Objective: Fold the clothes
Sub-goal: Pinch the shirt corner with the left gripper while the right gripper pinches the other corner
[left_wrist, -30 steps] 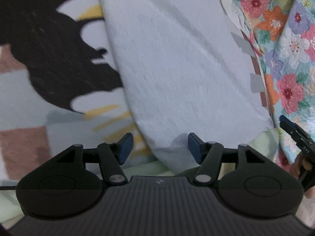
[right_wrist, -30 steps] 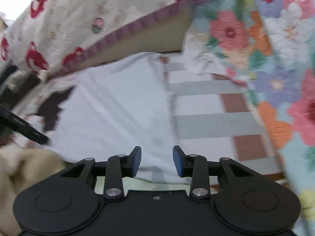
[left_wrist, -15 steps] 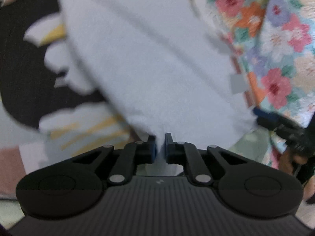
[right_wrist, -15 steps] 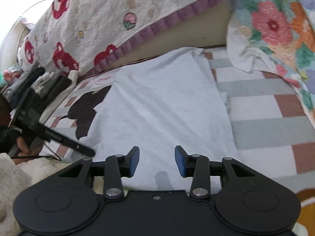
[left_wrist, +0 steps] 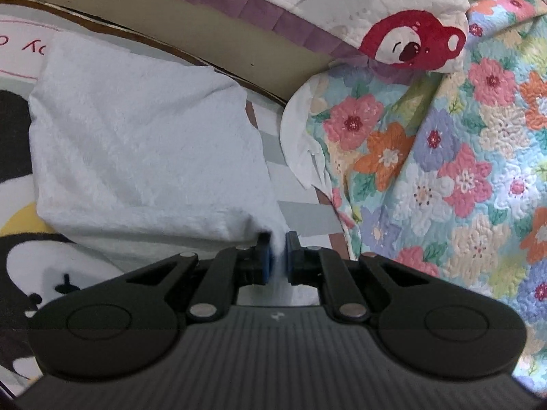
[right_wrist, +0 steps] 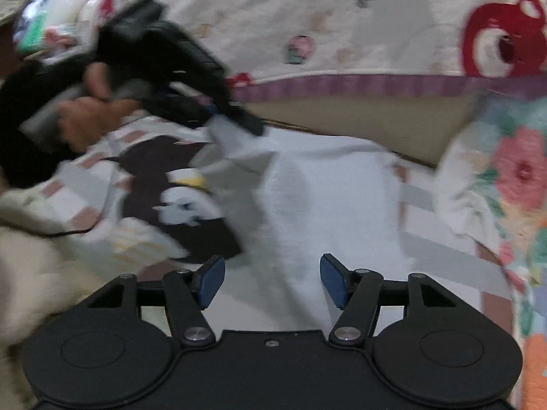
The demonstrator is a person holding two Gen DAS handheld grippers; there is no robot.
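My left gripper (left_wrist: 277, 256) pinches a corner of the white cloth (left_wrist: 143, 157) on the blanket (left_wrist: 20, 239). The cloth's long side runs away from me toward the quilt (left_wrist: 342, 7). My right gripper (right_wrist: 271, 282) is wide open, holding nothing, above the cloth.

The left claw (left_wrist: 277, 256) has its two blue-padded fingers (left_wrist: 265, 262) drawn almost together, pinching a corner of the pale blue cloth (left_wrist: 143, 150) between them. From the right wrist view, the same left claw (right_wrist: 218, 116) appears raised above the cloth, gripped by the person's left hand (right_wrist: 85, 116), with cloth hanging from its tip; that view is blurred. The right claw (right_wrist: 272, 282) has its jaws spread wide, nothing between the pads, and hovers over the near edge of the cloth.
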